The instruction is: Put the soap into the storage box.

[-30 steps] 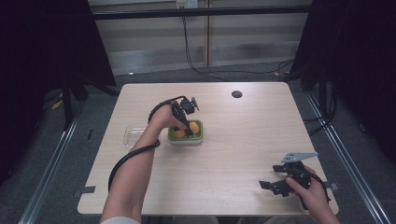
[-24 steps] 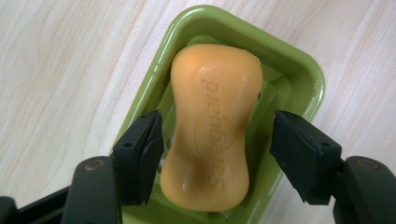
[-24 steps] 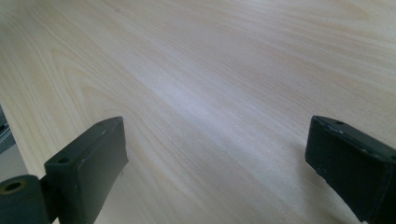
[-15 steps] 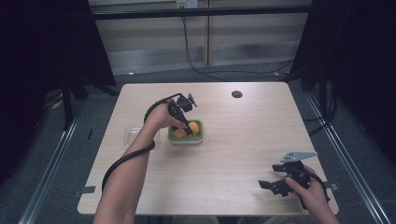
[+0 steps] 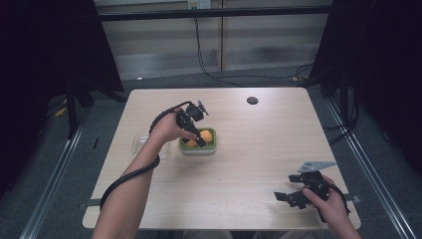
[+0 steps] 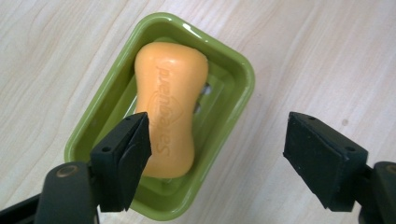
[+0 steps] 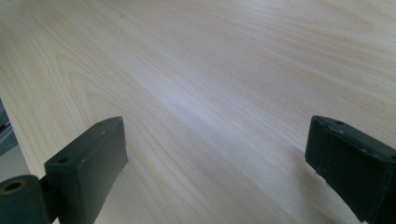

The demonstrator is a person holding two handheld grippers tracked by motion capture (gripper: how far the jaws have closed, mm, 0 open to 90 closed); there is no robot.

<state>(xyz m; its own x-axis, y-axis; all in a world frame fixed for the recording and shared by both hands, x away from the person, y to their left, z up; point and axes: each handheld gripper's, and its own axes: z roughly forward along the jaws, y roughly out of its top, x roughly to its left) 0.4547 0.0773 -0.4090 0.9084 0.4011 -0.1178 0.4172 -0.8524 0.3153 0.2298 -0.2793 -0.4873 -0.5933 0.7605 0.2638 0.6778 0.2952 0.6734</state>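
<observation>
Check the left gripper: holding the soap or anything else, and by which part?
Nothing is held. The left gripper has just been opening; its jaws stand apart above the orange soap, which lies in the green dish, pads clear of it.

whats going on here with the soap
A person works at a wooden table with a gripper in each hand. The left gripper hovers over an orange soap bar lying in a green soap dish; its jaws have just been opening and grip nothing. The right gripper rests open near the table's corner.
</observation>
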